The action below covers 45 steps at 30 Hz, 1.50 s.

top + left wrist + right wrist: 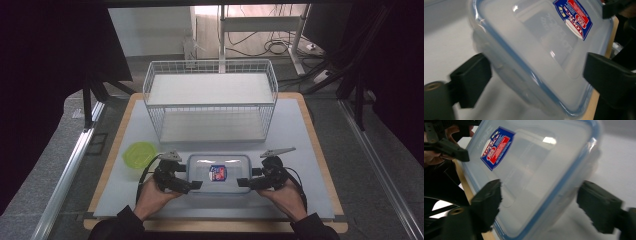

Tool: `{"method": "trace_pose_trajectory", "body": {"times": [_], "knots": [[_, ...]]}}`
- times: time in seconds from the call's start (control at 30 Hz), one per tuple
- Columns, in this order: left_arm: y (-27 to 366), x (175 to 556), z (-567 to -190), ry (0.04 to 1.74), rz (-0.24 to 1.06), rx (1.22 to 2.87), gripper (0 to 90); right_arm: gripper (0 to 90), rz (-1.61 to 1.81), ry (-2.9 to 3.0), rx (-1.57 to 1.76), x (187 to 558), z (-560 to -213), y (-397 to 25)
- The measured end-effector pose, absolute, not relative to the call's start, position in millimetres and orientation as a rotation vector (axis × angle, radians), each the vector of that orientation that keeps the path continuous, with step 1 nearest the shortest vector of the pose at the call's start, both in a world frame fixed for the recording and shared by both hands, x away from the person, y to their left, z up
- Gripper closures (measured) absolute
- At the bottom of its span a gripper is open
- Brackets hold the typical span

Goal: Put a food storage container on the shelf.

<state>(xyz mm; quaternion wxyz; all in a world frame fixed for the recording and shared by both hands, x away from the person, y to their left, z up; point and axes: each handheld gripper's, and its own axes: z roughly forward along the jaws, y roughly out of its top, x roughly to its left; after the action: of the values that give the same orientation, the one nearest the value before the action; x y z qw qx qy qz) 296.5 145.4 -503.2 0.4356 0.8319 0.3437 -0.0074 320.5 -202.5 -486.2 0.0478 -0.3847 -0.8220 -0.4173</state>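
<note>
A clear plastic container (218,172) with a blue-rimmed lid and a red and blue label lies on the white mat near the front edge. My left gripper (189,179) is at its left end and my right gripper (247,179) at its right end. In the left gripper view the container (541,50) reaches in between the wide-set jaws of the left gripper (536,75). In the right gripper view the container (536,165) likewise sits between the spread jaws of the right gripper (539,200). Both grippers look open around the container's front corners.
A white wire basket (210,64) with two levels stands behind the container. A lime green bowl (139,153) sits left of the left gripper. The wooden table edge (215,226) runs just in front of the hands.
</note>
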Motion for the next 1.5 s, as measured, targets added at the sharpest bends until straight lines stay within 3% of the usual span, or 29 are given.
{"method": "trace_pose_trajectory", "body": {"times": [0.17, 0.3, 0.8, 1.5], "knots": [[152.2, 287.9, -504.1, 0.870, -0.035, 2.019, 19.3, 35.8, -1.299, -2.475, -1.172, 315.8, -484.3, -209.6], [167.0, 289.0, -507.5, 0.872, -0.103, 1.934, 36.9, 42.9, -1.330, -2.422, -1.153, 313.6, -486.2, -217.9], [164.8, 287.0, -501.9, 0.932, -0.045, 1.850, 46.5, 53.2, -1.346, -2.331, -1.284, 308.9, -481.1, -221.2], [171.6, 300.7, -477.6, 0.895, -0.022, 1.792, 51.4, 53.2, -1.487, -2.383, -1.211, 321.2, -463.4, -222.3]]}}
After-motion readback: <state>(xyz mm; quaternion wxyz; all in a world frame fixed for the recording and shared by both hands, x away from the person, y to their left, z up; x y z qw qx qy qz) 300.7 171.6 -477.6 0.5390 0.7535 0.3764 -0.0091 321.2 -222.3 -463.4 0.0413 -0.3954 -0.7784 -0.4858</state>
